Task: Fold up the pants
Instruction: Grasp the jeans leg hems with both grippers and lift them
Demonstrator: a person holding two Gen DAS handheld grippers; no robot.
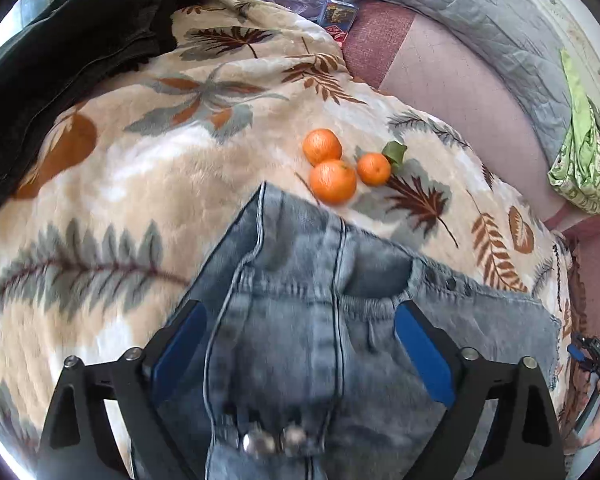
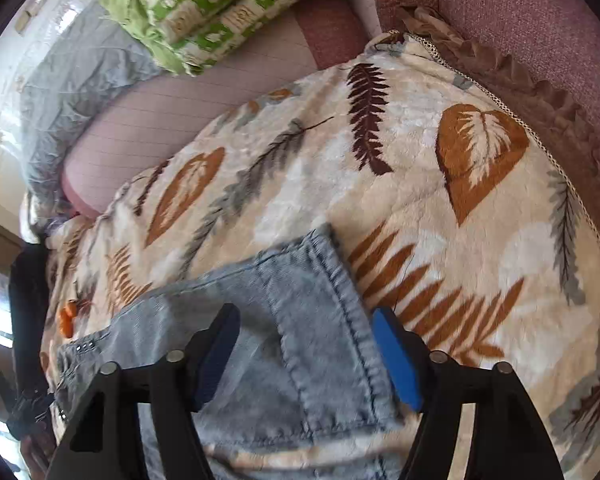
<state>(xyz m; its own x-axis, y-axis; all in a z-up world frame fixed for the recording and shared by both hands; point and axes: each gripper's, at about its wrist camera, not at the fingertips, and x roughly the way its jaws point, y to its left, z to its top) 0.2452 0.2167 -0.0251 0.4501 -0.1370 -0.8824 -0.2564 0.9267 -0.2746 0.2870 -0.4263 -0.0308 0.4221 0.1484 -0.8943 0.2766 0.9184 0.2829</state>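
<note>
Leaf-print blanket [image 1: 148, 184] under jeans [image 1: 300, 300], oranges [image 1: 332, 182].

Your left gripper [image 1: 300, 340] points steeply down, its two blue pads [image 1: 422, 354] spread wide at about 8 and 4 o'clock in its own view, neither pressing on anything. Your right gripper [image 2: 306, 354] tilts down the same way, jaws narrower but parted, one blue pad [image 2: 396, 356] at 4 o'clock, the darker one at 8.

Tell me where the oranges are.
In the left wrist view, the three oranges sit on the leaf-print blanket, just beyond the jeans.
</note>
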